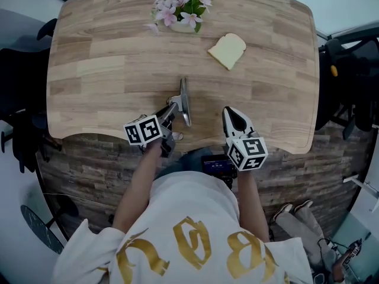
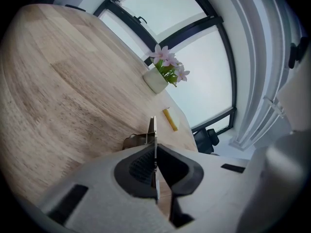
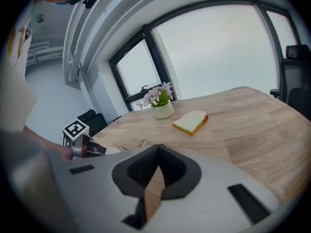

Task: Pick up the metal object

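The metal object [image 1: 185, 99] is a thin flat steel tool lying on the wooden table [image 1: 106, 70], near its front edge. My left gripper [image 1: 172, 112] reaches it from the near left. In the left gripper view the blade [image 2: 153, 130] stands edge-on between the dark pads, and the left gripper [image 2: 155, 154] is shut on it. My right gripper [image 1: 232, 118] rests to the right of the tool, apart from it. In the right gripper view the right gripper [image 3: 158, 152] is shut with nothing between its jaws.
A slice of bread [image 1: 227, 50] lies on the table's far right half. A white pot of pink flowers [image 1: 180, 5] stands at the back edge. Dark office chairs flank the table on both sides. The person's body is close against the front edge.
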The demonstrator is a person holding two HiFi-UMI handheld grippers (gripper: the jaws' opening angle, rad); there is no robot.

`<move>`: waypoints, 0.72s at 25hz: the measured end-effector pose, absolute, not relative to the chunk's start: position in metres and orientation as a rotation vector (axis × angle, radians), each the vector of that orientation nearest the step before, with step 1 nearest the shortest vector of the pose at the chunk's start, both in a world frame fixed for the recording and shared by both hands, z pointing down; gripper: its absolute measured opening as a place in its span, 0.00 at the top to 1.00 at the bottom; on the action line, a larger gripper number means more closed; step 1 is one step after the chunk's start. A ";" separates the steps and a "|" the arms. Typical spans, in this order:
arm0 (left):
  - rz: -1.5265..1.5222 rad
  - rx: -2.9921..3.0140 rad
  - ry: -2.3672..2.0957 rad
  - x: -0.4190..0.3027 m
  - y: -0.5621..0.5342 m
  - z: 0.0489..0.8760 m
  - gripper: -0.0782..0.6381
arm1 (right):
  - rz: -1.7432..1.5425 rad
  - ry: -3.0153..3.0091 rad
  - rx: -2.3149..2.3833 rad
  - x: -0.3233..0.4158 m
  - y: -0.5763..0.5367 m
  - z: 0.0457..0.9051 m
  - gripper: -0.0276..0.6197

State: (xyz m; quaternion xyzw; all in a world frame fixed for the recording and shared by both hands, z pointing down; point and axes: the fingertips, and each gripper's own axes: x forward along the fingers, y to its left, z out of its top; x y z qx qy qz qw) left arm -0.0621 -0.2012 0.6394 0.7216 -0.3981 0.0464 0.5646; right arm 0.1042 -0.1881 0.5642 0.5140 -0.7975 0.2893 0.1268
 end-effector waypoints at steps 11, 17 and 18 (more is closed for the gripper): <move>0.066 1.768 -0.961 -0.076 -0.205 0.613 0.86 | 0.846 -2.387 1.493 0.099 -0.178 0.546 0.94; 0.016 1.811 -0.977 -0.083 -0.201 0.591 0.86 | 0.846 -2.399 1.537 0.105 -0.164 0.536 0.94; 0.009 1.819 -0.975 -0.083 -0.198 0.587 0.86 | 0.851 -2.413 1.543 0.105 -0.161 0.533 0.94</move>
